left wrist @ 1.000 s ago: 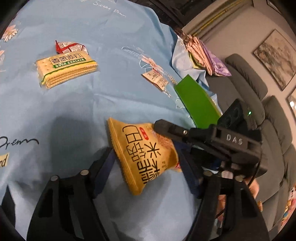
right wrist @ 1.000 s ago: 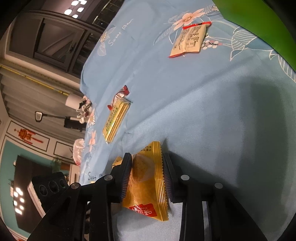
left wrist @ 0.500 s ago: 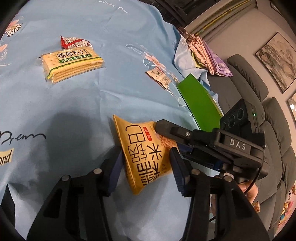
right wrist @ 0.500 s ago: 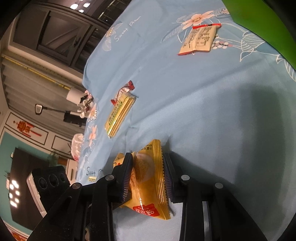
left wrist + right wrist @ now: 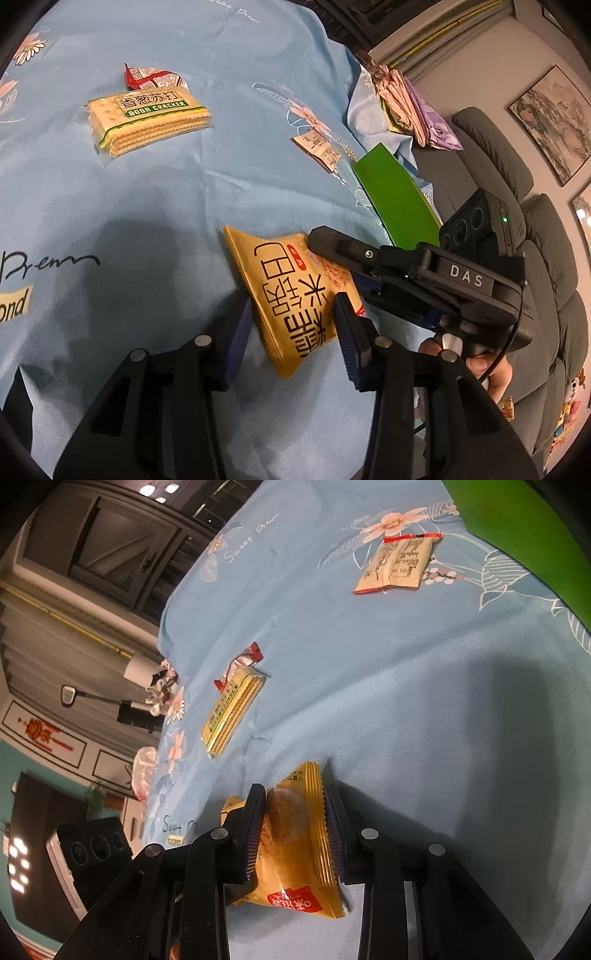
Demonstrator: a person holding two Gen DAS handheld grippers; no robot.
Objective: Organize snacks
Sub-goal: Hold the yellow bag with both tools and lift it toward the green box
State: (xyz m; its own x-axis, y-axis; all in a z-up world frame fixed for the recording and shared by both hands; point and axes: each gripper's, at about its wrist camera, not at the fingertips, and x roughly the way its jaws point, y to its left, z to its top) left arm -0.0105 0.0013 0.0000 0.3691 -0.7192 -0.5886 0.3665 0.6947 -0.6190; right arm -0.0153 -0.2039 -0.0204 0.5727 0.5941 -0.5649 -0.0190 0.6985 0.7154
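A yellow snack bag (image 5: 295,295) with black characters stands on edge on the blue cloth. My right gripper (image 5: 295,830) is shut on it (image 5: 295,849); that gripper also shows in the left wrist view (image 5: 332,251). My left gripper (image 5: 291,325) has its jaws on both sides of the same bag's near end, closed in against it. A soda cracker pack (image 5: 147,118) lies farther away, with a red-and-white wrapper (image 5: 151,75) just behind it. A small white sachet (image 5: 319,147) lies near the green box (image 5: 399,206).
The blue floral cloth (image 5: 110,221) covers the table. The green box sits at the right edge. Folded cloths (image 5: 410,107) and a grey sofa (image 5: 517,184) are beyond the table. In the right wrist view, the cracker pack (image 5: 232,709) and sachet (image 5: 399,565) lie ahead.
My left gripper has closed from wide open to snug around the yellow bag and moved slightly forward. The right gripper keeps its hold.
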